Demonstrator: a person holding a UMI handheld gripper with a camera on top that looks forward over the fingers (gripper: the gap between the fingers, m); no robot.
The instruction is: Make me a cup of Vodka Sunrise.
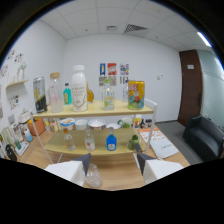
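My gripper is open, its two fingers spread wide over a wooden table. A small clear glass stands on the table between them, close to the left finger, with a gap to the right one. Beyond the fingers is a two-tier wooden shelf. Its upper tier carries a dark can, a clear bottle, a small blue bottle, a tall white bottle, an amber bottle, a green-labelled clear bottle and a yellow can.
The lower tier holds bowls, small clear bottles, a blue-capped bottle and a green item. A printed sheet lies to the right of the shelf. A black sofa and a brown door are further right.
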